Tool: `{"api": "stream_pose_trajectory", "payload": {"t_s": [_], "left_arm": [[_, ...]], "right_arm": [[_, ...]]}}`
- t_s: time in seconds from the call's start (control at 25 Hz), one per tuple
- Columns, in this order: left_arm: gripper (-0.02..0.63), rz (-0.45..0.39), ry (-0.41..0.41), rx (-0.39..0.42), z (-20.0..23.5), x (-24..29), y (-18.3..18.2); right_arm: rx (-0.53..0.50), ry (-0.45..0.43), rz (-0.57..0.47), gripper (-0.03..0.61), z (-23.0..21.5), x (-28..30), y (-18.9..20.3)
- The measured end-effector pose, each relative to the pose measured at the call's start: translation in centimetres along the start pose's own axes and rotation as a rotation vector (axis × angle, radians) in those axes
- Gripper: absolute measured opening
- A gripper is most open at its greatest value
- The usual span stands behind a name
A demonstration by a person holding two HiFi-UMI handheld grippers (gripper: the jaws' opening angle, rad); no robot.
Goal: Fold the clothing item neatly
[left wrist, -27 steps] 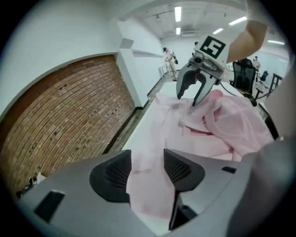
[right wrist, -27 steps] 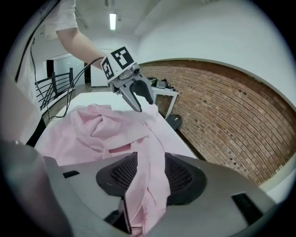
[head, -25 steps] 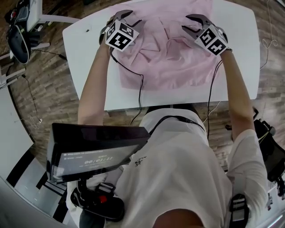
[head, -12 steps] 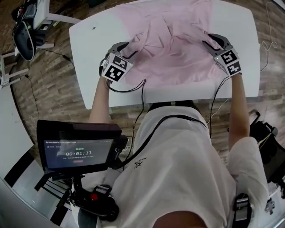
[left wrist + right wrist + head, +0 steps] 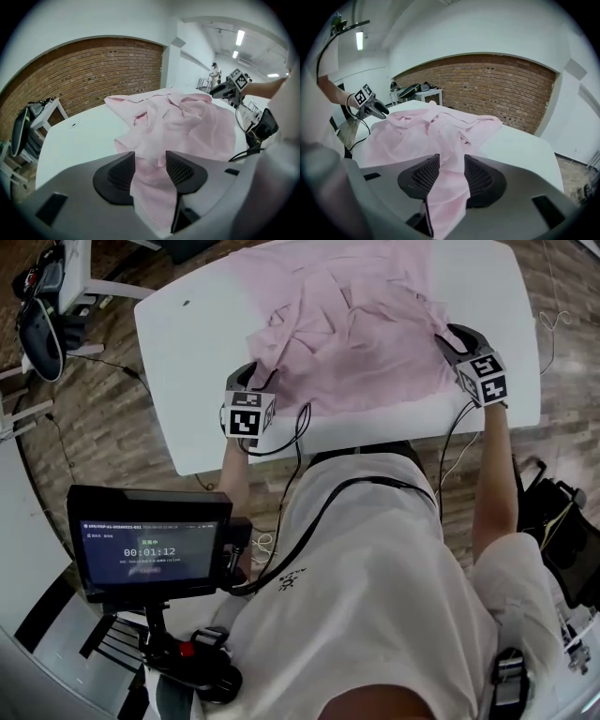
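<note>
Our left tool and right tool each pinched a near edge of the pink shirt, which lay crumpled at the upper centre of the white bench. No fold was made yet; seemingly all the folding remained.

Brick wall, wood floor, white table.

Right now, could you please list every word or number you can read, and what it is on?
"00:01:12" on the screen.
Smaller lines on that screen: too blurred to read.
Pink garment and table: no print visible.
</note>
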State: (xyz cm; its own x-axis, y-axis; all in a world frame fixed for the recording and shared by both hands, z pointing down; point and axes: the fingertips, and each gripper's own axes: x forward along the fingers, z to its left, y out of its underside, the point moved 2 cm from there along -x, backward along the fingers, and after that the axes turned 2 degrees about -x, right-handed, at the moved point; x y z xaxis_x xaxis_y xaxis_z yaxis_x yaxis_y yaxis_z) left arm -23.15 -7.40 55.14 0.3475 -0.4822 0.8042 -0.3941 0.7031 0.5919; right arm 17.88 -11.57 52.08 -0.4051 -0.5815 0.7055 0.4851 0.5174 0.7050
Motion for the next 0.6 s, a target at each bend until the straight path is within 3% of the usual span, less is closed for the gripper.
{"api": "stream_pose_trajectory", "payload": {"t_s": [0.2,0.4,0.6], "left_arm": [[0.202,-0.016,-0.058,-0.013,0.3,0.5,0.5],[0.201,-0.003,-0.120,-0.045,0.6,0.7,1.0],[0.201,0.009,-0.161,-0.089,1.2,1.1,1.0]], "right_arm": [[-0.001,0.002,0.002,0.166,0.9,0.9,-0.6],[0.098,0.026,-0.061,0.166,0.7,1.6,-2.1],[0.094,0.055,-0.050,0.166,0.9,2.9,-2.8]]}}
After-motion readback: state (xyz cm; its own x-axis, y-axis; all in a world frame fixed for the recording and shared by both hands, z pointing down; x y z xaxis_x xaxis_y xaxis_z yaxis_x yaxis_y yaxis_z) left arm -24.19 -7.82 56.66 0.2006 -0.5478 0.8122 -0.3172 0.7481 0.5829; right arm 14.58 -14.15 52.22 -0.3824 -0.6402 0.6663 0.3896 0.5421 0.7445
